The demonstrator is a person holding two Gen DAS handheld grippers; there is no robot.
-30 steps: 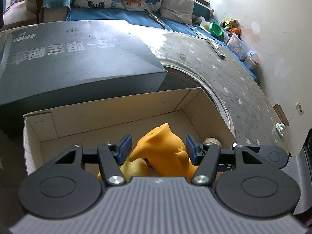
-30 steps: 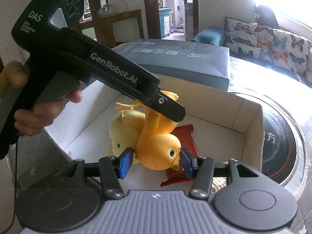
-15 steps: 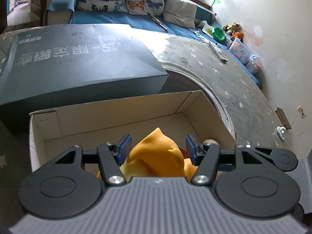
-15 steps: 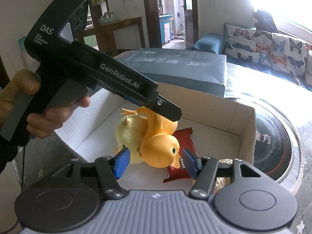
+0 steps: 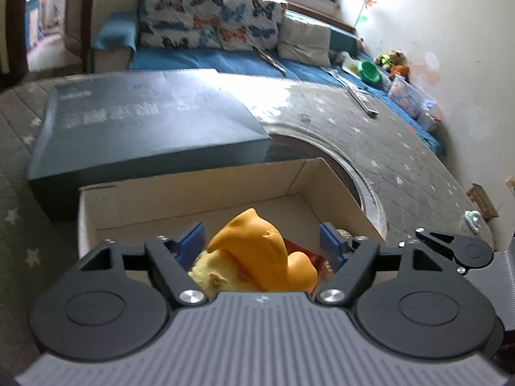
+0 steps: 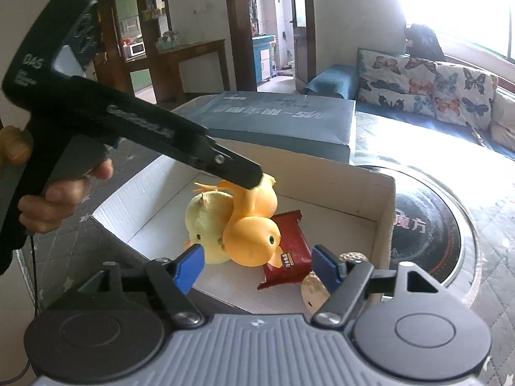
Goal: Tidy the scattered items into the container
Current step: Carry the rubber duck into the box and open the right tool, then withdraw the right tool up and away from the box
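Note:
An orange rubber duck [image 6: 254,241] lies inside the open cardboard box [image 6: 388,202], leaning on a yellow fruit [image 6: 206,222] and a red snack packet [image 6: 288,251]. A round beige biscuit [image 6: 313,284] sits in the box's near corner. My left gripper [image 6: 254,178] hovers just over the duck's tail, held by a hand [image 6: 54,196]. In the left wrist view the left gripper [image 5: 260,241] is open, with the duck [image 5: 260,251] below its blue pads and apart from them. The right gripper [image 6: 257,265] is open at the box's near edge, in front of the duck's head.
A flat dark grey carton [image 5: 145,122] lies right behind the cardboard box [image 5: 193,177]. A round black disc [image 6: 425,228] is set in the star-patterned quilted cover [image 5: 354,128] to the right. A blue sofa with butterfly cushions [image 5: 209,29] stands beyond.
Both grippers' pads have spread wider and both have drawn back a little. The duck has settled lower onto the yellow fruit and the red packet.

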